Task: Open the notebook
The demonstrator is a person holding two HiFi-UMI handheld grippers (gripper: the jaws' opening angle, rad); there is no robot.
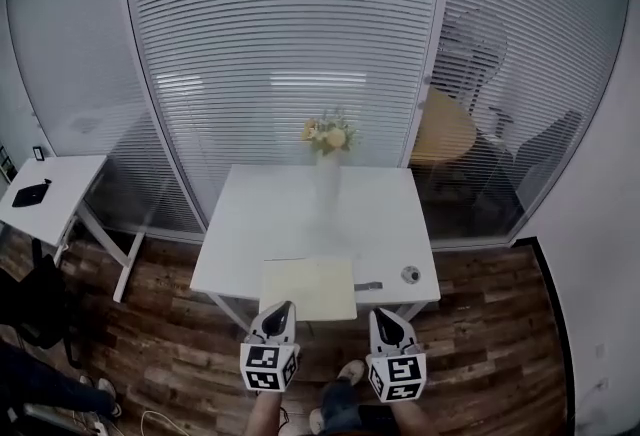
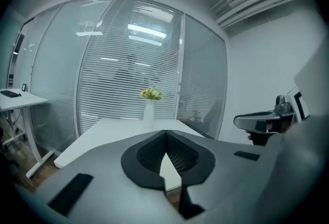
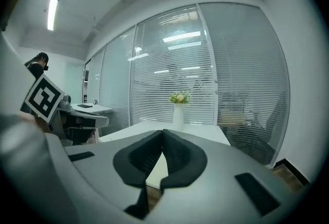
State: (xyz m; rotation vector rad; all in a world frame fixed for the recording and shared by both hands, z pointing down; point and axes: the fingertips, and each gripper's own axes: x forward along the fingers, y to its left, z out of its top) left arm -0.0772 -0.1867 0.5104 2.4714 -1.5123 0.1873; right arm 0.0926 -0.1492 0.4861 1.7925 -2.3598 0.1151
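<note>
The notebook [image 1: 308, 287] lies flat on the table [image 1: 262, 214] just ahead of both tongs, pale pages up, so it looks already opened. Left tongs [image 1: 282, 307] and right tongs [image 1: 386, 315] are pressed together, empty, clear of the table. Farther ahead, a vase [image 1: 328, 189] holds flowers [image 1: 328, 134].

Mid-frame, a white table [image 1: 290, 224] carries a pale notebook [image 1: 308, 286] at its near edge and a vase [image 1: 328, 182] at its far edge. The left gripper [image 1: 284, 308] and right gripper [image 1: 385, 315] hang at bottom centre.
</note>
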